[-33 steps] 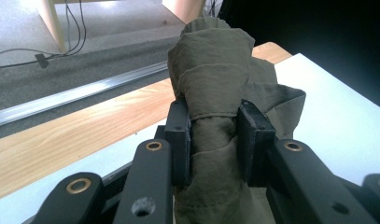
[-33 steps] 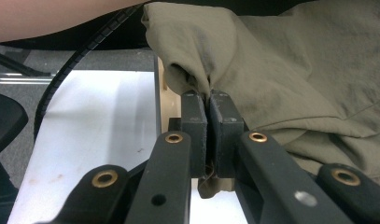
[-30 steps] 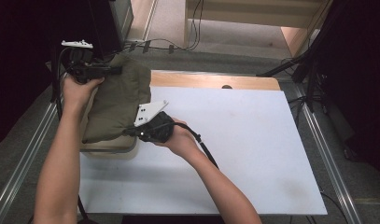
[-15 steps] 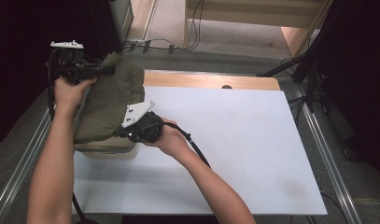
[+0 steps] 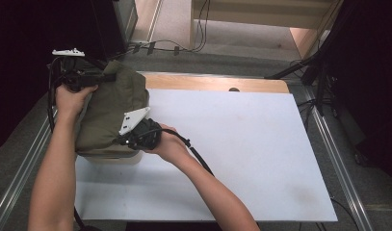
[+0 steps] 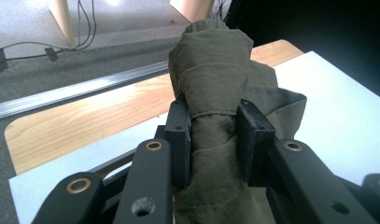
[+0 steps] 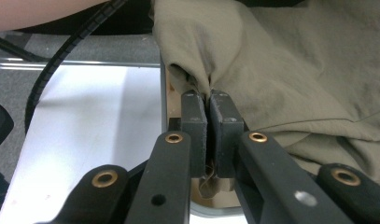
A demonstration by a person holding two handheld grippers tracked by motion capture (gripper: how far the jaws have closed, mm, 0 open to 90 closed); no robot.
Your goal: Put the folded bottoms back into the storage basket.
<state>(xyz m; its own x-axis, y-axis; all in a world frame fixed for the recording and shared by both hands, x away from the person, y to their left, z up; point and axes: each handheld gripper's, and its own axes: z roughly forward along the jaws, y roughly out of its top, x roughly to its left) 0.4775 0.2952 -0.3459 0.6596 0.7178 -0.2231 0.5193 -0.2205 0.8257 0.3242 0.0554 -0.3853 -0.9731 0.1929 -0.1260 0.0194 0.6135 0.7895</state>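
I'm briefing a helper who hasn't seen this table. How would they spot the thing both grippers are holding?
Start at the white table and go to its far left corner, where a wooden board shows. The olive cloth lies bunched there, hanging over the table's left edge. It is the one soft, dark green thing, pinched by the left gripper at its far end and the right gripper at its near edge.

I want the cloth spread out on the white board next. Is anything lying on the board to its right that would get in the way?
Nothing visible does. Both tools, left and right, are shut on the cloth at the table's left edge, and the board to its right is bare apart from the person's right forearm and cable crossing its near-left part.
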